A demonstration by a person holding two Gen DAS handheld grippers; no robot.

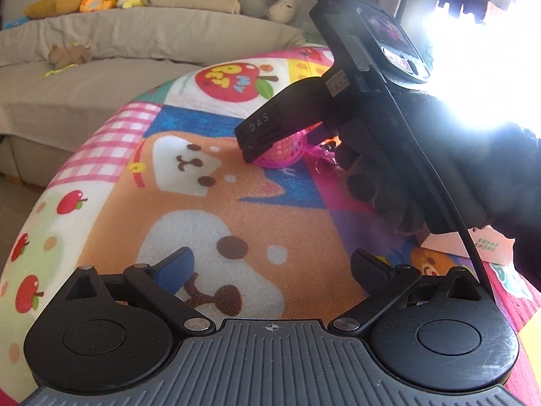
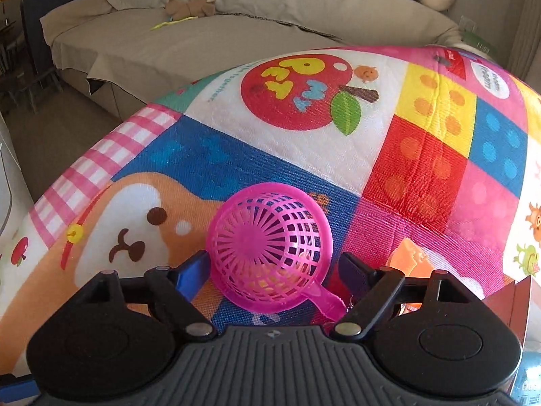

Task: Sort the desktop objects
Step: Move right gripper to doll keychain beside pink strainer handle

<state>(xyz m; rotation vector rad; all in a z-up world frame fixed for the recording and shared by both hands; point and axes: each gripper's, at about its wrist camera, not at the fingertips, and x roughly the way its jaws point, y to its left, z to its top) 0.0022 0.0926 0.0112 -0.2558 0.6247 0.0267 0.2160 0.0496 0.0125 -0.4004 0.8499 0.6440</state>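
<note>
Two grippers: both over a bright patchwork play mat (image 2: 304, 155), pointed downward at it.
Right gripper (image 2: 274, 267): jaws spread but narrowing, a pink mesh strainer (image 2: 267, 250) between them; blue pad (image 2: 192, 272) just beside the bowl's left wall, dark pad on the other side apart from the bowl; no clear press on either side.
Strainer: tipped on its side on the mat, open mouth facing away, ribbed round bottom toward the camera, short handle (image 2: 326, 299) running back under the right finger linkage.
Seen from the left wrist: right gripper (image 1: 260, 142) tilted steeply, tips down at the strainer (image 1: 282, 150); gloved hand (image 1: 399, 189) wrapped round its grip; a small metal key ring (image 1: 323, 167) on the mat just beside the strainer.
Left gripper (image 1: 270, 264): jaws spread wide, only bare mat with a cartoon dog face between them.
Open room: wide bare mat to the left of and beyond the strainer, up to the printed apple (image 2: 301, 91).
Edges: mat's far and left rim curving off toward the floor, a pink checked border along the left; grey sofa (image 2: 209, 44) well beyond it, across a strip of floor.
Near right: a pale pink box (image 1: 473, 245) on the mat under the gloved hand; strong window glare above it, details there washed out.
</note>
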